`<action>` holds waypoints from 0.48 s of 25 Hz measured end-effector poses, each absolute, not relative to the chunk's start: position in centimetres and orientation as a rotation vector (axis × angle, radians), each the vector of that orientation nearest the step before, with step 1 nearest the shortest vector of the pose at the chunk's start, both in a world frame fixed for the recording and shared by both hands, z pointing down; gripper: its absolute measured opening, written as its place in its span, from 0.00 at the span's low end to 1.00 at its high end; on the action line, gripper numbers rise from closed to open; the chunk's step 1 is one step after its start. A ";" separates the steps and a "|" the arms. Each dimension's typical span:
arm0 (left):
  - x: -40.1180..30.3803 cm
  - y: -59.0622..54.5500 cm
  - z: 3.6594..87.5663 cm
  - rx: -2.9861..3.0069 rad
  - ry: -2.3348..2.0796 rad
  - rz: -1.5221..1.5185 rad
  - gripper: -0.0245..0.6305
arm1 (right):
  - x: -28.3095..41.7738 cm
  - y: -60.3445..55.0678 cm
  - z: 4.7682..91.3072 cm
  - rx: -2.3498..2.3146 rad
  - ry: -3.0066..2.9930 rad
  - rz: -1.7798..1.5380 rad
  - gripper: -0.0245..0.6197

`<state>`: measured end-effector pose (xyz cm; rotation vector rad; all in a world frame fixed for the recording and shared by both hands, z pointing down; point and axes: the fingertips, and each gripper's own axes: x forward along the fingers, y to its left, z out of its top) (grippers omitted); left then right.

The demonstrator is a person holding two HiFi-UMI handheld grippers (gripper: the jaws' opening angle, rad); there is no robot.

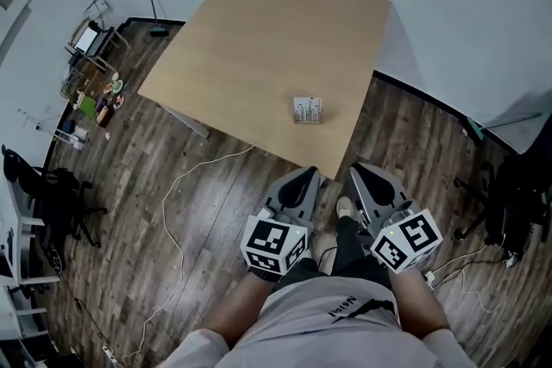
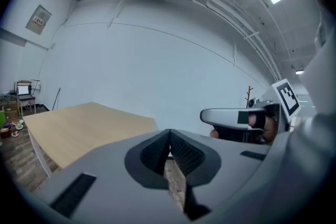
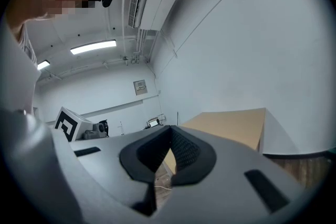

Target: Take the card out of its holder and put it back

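Note:
A small white card holder (image 1: 307,110) with a card standing in it sits near the front edge of the light wooden table (image 1: 259,39). Both grippers hang in front of the table, close to the person's body and well short of the holder. My left gripper (image 1: 309,175) is shut with nothing in it; in its own view the jaws (image 2: 169,136) meet at the tip. My right gripper (image 1: 355,171) is likewise shut and empty (image 3: 170,131). The holder shows in neither gripper view.
The table (image 2: 79,128) stands on dark wood flooring beside a white wall. A white cable (image 1: 177,211) trails over the floor at left. A cluttered cart (image 1: 90,73) and a black chair (image 1: 52,194) stand far left; more cables lie at right (image 1: 470,258).

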<state>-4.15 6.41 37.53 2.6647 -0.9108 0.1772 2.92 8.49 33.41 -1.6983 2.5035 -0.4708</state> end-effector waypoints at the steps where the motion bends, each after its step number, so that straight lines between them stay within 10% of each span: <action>1: -3.7 5.4 37.8 2.658 -0.928 0.175 0.06 | 3.5 7.4 33.6 -1.685 2.508 -0.476 0.06; 12: 0.4 -5.3 39.9 2.520 -1.190 0.188 0.06 | 8.2 -5.1 34.4 -1.429 2.711 -0.528 0.06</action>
